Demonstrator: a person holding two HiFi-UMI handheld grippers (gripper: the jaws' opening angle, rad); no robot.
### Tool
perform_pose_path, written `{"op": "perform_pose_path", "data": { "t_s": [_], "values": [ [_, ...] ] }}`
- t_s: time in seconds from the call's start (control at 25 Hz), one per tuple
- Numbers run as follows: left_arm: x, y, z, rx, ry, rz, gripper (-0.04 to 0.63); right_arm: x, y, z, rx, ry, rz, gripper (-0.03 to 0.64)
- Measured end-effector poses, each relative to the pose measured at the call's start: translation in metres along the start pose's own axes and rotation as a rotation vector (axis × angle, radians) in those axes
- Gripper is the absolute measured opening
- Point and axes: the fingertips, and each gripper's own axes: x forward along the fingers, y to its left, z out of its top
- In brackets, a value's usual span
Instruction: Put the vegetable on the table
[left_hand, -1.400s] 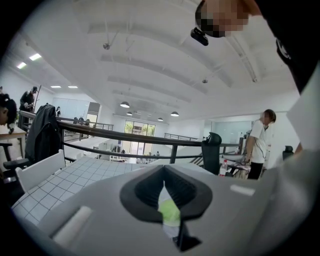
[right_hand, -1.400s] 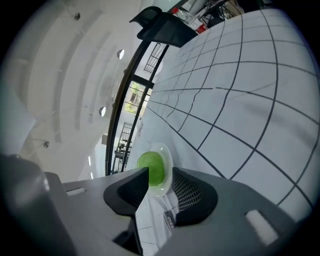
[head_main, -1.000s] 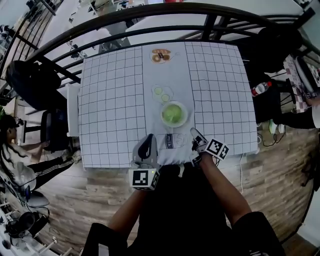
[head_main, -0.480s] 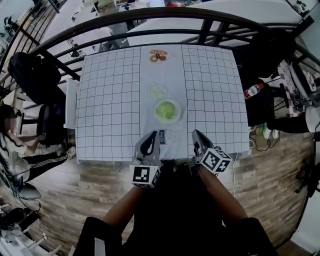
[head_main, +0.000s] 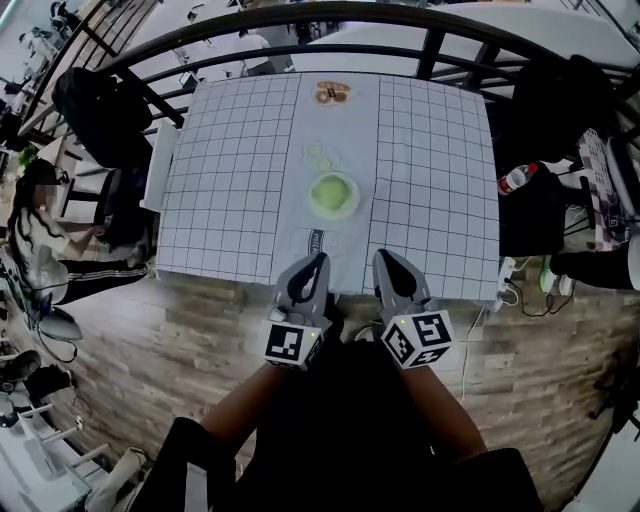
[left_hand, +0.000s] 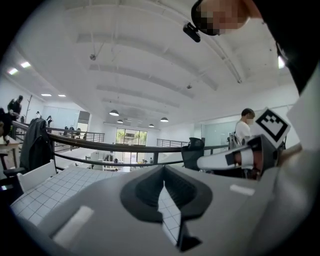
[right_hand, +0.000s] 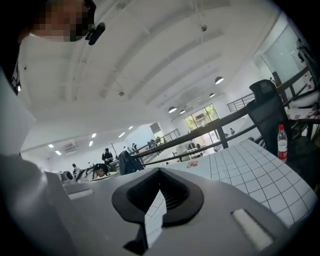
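A round green vegetable (head_main: 333, 191) lies in a white bowl (head_main: 352, 206) on the middle strip of the grid-patterned table (head_main: 230, 180). Pale slices (head_main: 318, 155) lie just beyond the bowl. A small plate of food (head_main: 330, 93) sits at the far edge. My left gripper (head_main: 319, 262) and right gripper (head_main: 382, 258) hover side by side over the table's near edge, well short of the bowl. Both are shut with nothing in them. In the left gripper view (left_hand: 164, 172) and the right gripper view (right_hand: 160, 172), the jaws meet at the tips and point out over the table.
A black railing (head_main: 300, 15) curves round the table's far side. A white chair (head_main: 160, 165) and a seated person (head_main: 40, 215) are at the left. A red-capped bottle (head_main: 518, 178) and dark bags stand at the right. Wooden floor lies beneath me.
Both grippers have drawn back from beside the bowl to the table's near edge. The right gripper has straightened and its jaws have closed. The head view has shifted.
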Motion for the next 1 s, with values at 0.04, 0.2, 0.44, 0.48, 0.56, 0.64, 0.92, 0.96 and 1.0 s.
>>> {"op": "perform_pose_path", "data": {
  "t_s": [0.04,0.2,0.44,0.48,0.56,0.64,0.92,0.96,1.0],
  "values": [
    [-0.004,-0.006,0.002,0.006,-0.004,0.013,0.008,-0.006,-0.002,0.000,-0.007,-0.013,-0.007,-0.003],
    [-0.022,-0.027,0.008,-0.001,-0.010,0.068,0.008,-0.032,0.007,-0.001,-0.067,-0.032,0.003,-0.003],
    [-0.041,-0.048,0.019,-0.031,-0.059,0.050,0.008,-0.059,0.018,0.006,-0.138,-0.035,-0.017,-0.003],
    [-0.045,-0.052,0.018,-0.035,-0.060,0.036,0.008,-0.063,0.019,0.008,-0.143,-0.033,-0.025,-0.003],
    [-0.051,-0.058,0.017,-0.035,-0.064,0.018,0.008,-0.071,0.025,0.014,-0.162,-0.056,-0.030,-0.003],
    [-0.054,-0.059,0.021,-0.031,-0.081,0.012,0.008,-0.076,0.036,0.019,-0.191,-0.096,-0.025,-0.003],
    [-0.066,-0.053,0.045,-0.007,-0.098,-0.034,0.008,-0.075,0.060,0.013,-0.234,-0.100,-0.088,-0.003],
    [-0.068,-0.050,0.047,-0.011,-0.101,-0.033,0.008,-0.074,0.063,0.013,-0.242,-0.099,-0.093,-0.003],
    [-0.071,-0.047,0.048,-0.012,-0.103,-0.032,0.008,-0.073,0.067,0.013,-0.251,-0.100,-0.098,-0.003]
  ]
}}
